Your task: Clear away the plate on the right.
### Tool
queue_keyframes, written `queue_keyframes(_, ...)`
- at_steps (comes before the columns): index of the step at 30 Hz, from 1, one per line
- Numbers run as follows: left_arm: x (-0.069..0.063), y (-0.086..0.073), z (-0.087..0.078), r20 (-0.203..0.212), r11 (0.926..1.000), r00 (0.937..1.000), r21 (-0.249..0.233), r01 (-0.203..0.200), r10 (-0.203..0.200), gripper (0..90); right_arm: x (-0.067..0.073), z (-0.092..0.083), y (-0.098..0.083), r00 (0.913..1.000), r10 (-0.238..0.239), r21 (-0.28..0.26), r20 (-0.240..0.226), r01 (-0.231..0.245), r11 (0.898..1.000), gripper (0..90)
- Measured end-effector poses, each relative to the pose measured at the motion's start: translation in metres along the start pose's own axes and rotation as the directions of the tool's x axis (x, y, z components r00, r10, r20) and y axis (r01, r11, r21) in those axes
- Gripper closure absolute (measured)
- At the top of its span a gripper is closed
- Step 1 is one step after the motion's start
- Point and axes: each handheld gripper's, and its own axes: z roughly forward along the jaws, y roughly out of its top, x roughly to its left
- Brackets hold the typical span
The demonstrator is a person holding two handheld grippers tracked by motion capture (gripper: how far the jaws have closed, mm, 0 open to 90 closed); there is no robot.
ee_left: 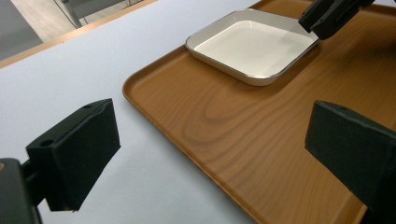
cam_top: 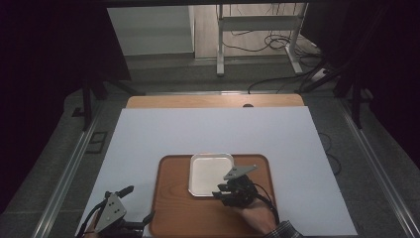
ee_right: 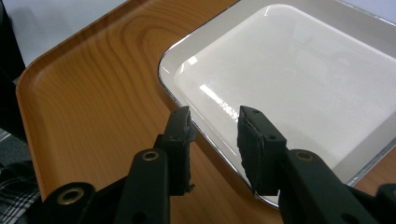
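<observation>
Right gripper (ee_right: 212,128) straddles the near rim of the white dish (ee_right: 299,79) on the wooden tray (ee_right: 93,93), jaws parted and unclenched, while left gripper (ee_left: 210,154) waits open beside the tray.

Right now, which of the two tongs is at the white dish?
The right tongs: their jaws straddle the rim of the dish on the tray. The left tongs hang apart, wide open, over the tray's near left edge.

Dish (cam_top: 211,173) on tray (cam_top: 173,208), tray on table (cam_top: 148,134)
</observation>
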Motion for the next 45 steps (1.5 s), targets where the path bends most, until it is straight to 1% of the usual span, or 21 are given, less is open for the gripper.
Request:
queue_keyframes(7,0.000,0.000,0.000,0.000,1.0000,1.0000,0.000,0.001,-0.001,2.9,-0.002,-0.005,0.000,0.9999,-0.001,-0.010,0.012,0.001,1.000,60.6)
queue_keyframes(11,0.000,0.000,0.000,0.000,1.0000,1.0000,-0.001,0.001,-0.001,2.9,-0.004,-0.009,-0.001,0.9998,0.012,-0.015,0.014,-0.011,1.000,57.9)
queue_keyframes(15,0.000,0.000,0.000,0.000,1.0000,1.0000,-0.001,0.001,-0.001,2.9,-0.005,-0.011,-0.002,0.9997,0.014,-0.017,0.020,-0.014,1.000,55.5)
queue_keyframes(18,0.000,0.000,0.000,0.001,1.0000,1.0000,-0.001,0.001,-0.001,2.9,-0.006,-0.015,-0.004,0.9993,0.017,-0.025,0.033,-0.016,1.000,51.3)
queue_keyframes(22,0.000,0.000,0.000,0.001,1.0000,1.0000,-0.001,0.002,-0.002,2.9,-0.008,-0.019,-0.006,0.9986,0.020,-0.033,0.050,-0.018,0.999,48.7)
queue_keyframes(27,0.000,0.000,0.000,0.002,1.0000,1.0000,0.001,0.001,-0.001,2.9,-0.011,-0.024,-0.007,0.9970,0.019,-0.049,0.076,-0.015,0.999,45.4)
queue_keyframes(34,0.000,0.000,0.000,0.003,1.0000,1.0000,-0.001,0.000,0.000,2.9,-0.015,-0.028,-0.008,0.9950,0.004,-0.047,0.100,0.000,0.999,40.2)
queue_keyframes(39,0.000,0.000,0.000,0.003,1.0000,1.0000,-0.002,-0.001,0.001,2.9,-0.017,-0.033,-0.008,0.9941,0.003,-0.069,0.109,0.005,0.998,34.3)
queue_keyframes(45,0.000,0.000,0.000,0.005,1.0000,1.0000,-0.002,-0.001,0.001,2.9,-0.017,-0.040,-0.007,0.9927,-0.008,-0.099,0.120,0.020,0.995,26.9)
